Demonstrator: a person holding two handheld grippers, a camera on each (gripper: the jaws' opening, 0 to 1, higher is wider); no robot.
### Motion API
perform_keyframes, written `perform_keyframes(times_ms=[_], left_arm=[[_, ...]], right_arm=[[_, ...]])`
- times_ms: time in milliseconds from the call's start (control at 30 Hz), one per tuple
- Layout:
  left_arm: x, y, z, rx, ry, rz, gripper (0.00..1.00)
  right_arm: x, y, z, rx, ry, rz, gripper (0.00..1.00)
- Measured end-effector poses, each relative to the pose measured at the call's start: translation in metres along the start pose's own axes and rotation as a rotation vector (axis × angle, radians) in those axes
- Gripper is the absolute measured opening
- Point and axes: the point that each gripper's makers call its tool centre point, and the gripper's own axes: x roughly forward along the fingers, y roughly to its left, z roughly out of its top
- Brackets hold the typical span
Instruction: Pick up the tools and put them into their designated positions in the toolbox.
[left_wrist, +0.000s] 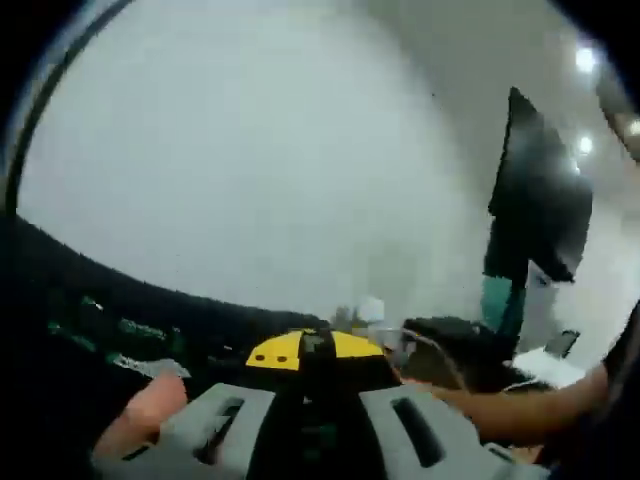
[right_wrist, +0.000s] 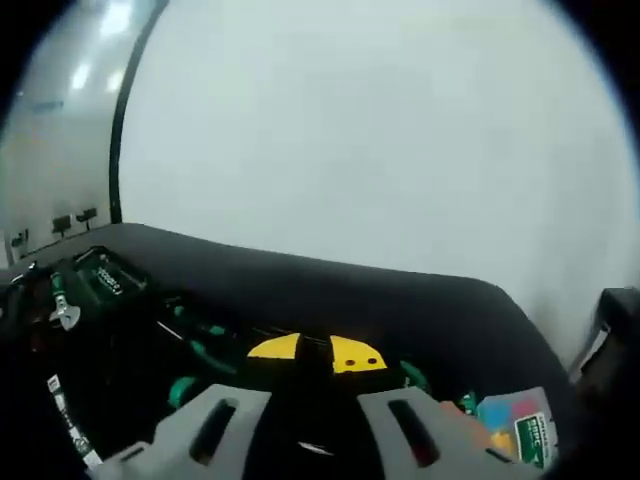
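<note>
Left jaws (left_wrist: 318, 420): parted, holding nothing; a hand (left_wrist: 150, 415) beside them.
Right jaws (right_wrist: 305, 425): spread, nothing held.
Tools: green-handled tools (right_wrist: 195, 345) lie in the dark toolbox (right_wrist: 110, 300) on the table.
Risk: I judge a blind reach could nudge neighbouring tools.
Hidden: toolbox slots too dark to tell.

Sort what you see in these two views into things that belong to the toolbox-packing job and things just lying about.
Belonging to the job:
- green-handled tools lying on the black surface
- silver metal wrench at the left
- black-and-green case

Just lying about:
- colourful printed card
- dark monitor on a stand
- a person's bare forearm
- white wall
</note>
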Motion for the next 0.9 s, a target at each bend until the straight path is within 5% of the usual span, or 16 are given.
perform_keyframes(times_ms=[67,133,267,367,400,433,500,567,667,700,767,800,900], left_arm=[[-0.015,0.038,-0.008,0.109,-0.026,0.095,0.09],[-0.023,0.064,-0.024,0.108,-0.002,0.159,0.09],[-0.029,0.077,-0.045,0.145,0.002,0.202,0.10],[-0.040,0.072,-0.024,0.134,-0.067,0.203,0.10],[-0.042,0.073,-0.016,0.100,-0.138,0.207,0.10],[-0.041,0.075,-0.020,0.083,-0.133,0.192,0.10],[-0.045,0.082,-0.034,0.046,-0.045,0.212,0.09],[-0.046,0.080,-0.026,-0.020,-0.103,0.169,0.09],[-0.048,0.068,-0.025,-0.008,-0.103,0.170,0.09],[-0.047,0.067,-0.027,-0.003,-0.093,0.156,0.09],[-0.046,0.064,-0.027,0.005,-0.093,0.146,0.09],[-0.045,0.063,-0.027,0.011,-0.092,0.138,0.09],[-0.043,0.065,-0.032,0.022,-0.074,0.130,0.08]], right_arm=[[0.000,0.001,0.000,-0.006,0.002,0.003,0.09],[-0.001,0.002,0.000,-0.004,0.001,0.003,0.09],[0.001,-0.001,-0.007,-0.011,0.038,-0.018,0.09],[-0.002,0.011,-0.007,-0.115,0.047,0.052,0.10],[-0.008,0.014,0.000,-0.079,0.025,0.091,0.09],[-0.019,0.012,0.009,0.014,0.034,0.100,0.07],[-0.042,-0.007,0.044,0.048,-0.018,0.122,0.05],[-0.059,-0.038,0.068,0.031,-0.018,0.082,0.05],[-0.064,-0.098,0.093,0.130,0.036,0.047,0.07],[-0.064,-0.117,0.092,0.141,0.068,0.020,0.08],[-0.058,-0.153,0.060,0.183,0.247,-0.070,0.08],[-0.054,-0.160,0.041,0.207,0.330,-0.087,0.07],[-0.034,-0.151,0.002,0.239,0.440,0.003,0.08]])
